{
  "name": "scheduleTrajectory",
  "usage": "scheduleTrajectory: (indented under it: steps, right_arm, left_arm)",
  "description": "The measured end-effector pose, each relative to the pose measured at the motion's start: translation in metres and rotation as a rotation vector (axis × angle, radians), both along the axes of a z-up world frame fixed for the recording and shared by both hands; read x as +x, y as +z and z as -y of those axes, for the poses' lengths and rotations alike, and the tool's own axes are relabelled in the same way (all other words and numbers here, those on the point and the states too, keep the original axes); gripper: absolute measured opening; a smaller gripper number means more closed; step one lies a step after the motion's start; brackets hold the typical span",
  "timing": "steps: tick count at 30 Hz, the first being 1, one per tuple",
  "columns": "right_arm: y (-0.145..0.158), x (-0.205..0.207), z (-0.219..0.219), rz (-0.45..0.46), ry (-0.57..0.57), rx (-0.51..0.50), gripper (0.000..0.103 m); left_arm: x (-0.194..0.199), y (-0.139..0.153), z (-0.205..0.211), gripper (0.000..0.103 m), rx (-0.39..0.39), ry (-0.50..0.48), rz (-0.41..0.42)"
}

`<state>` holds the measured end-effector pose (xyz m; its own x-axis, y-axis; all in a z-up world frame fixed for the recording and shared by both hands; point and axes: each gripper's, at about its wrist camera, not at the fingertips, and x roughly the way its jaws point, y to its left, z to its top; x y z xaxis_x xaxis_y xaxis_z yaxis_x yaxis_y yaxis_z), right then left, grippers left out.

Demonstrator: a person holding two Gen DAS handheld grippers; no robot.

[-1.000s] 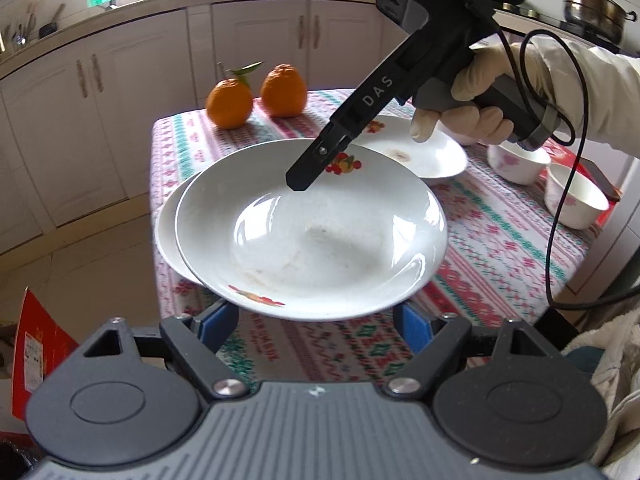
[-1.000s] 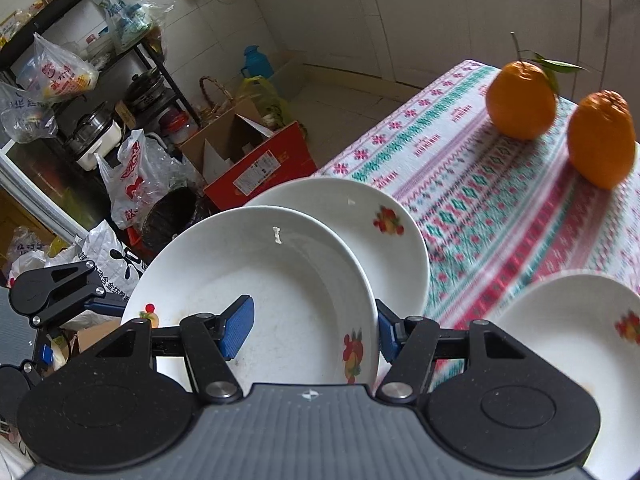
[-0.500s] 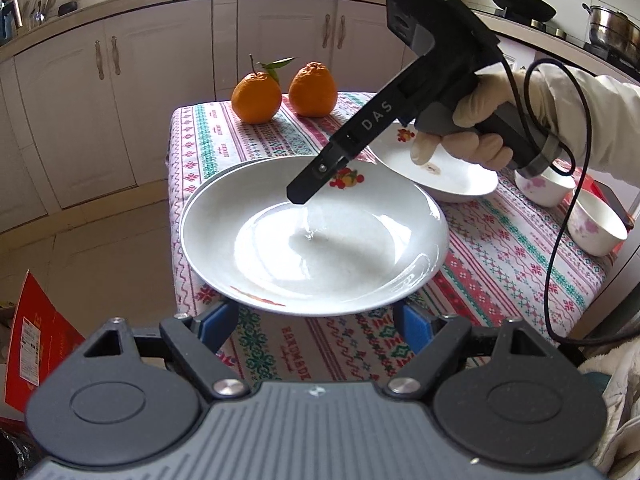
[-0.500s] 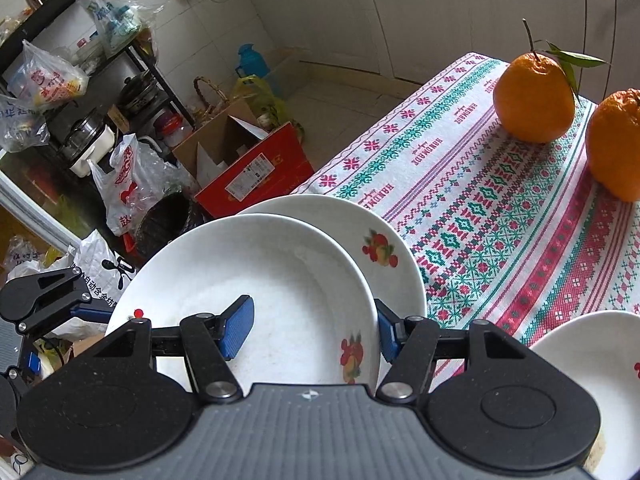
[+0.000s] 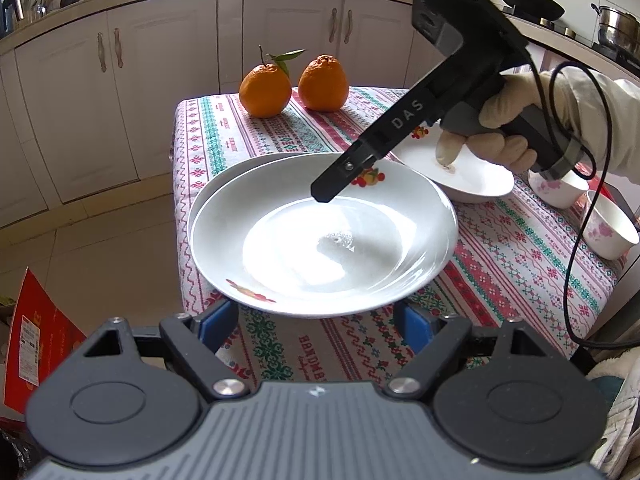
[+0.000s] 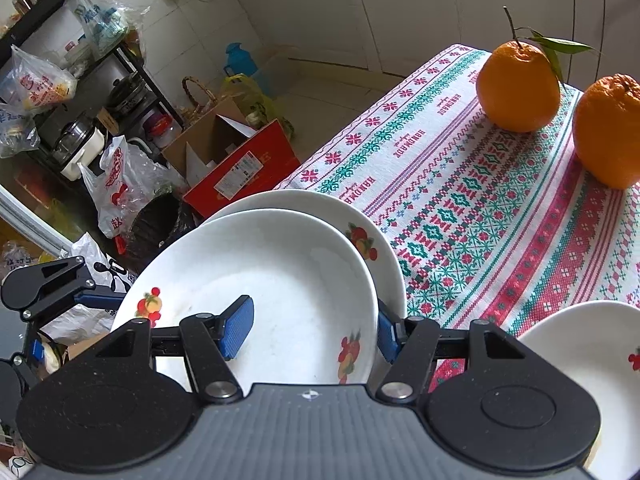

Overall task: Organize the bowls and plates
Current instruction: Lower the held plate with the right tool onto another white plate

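Left wrist view: a deep white plate (image 5: 324, 236) with fruit decals is held over a second, matching plate (image 5: 224, 178) whose rim peeks out along its far left edge. Both sit near the corner of a tabletop (image 5: 520, 256) covered in a red, green and white patterned cloth. The left gripper (image 5: 316, 326) sits under the near rim of the top plate, its blue pads set wide apart on either side; whether they press on the plate cannot be told, since the rim hides the pad faces. The right gripper (image 5: 326, 190), held by a gloved hand (image 5: 500, 128), reaches down to the plate's far rim. The plate seems to be carried from two sides so that it can be lowered squarely onto the one below.

Beyond, a third plate (image 5: 472, 180) lies behind the right gripper, and two small floral bowls (image 5: 600, 228) stand at the right edge. Two oranges (image 5: 294, 88) sit at the far end, well clear. A black cable (image 5: 576, 208) loops near the bowls and could snag them.

Right wrist view: the right gripper (image 6: 316, 330) straddles the top plate's (image 6: 272, 280) rim, one blue pad inside the dish, the other outside; the jaws are partly closed, apparently on that rim. The lower plate (image 6: 352, 212) shows just behind. The third plate (image 6: 580, 344) lies to the right, and the oranges (image 6: 520, 84) stand beyond. Off the tabletop's edge is a cluttered floor with a red box (image 6: 248, 168) and bags.
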<state>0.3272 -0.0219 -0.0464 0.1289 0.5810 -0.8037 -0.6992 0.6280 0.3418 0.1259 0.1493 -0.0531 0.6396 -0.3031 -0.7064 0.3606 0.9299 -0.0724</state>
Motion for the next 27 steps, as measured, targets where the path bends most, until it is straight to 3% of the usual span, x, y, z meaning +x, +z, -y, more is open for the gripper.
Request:
scheduleTrajectory:
  steps: [27]
  right_arm:
    - [0.017, -0.032, 0.026, 0.040, -0.054, -0.005, 0.068]
  left_arm:
    - [0.004, -0.007, 0.003, 0.085, 0.019, 0.011, 0.013]
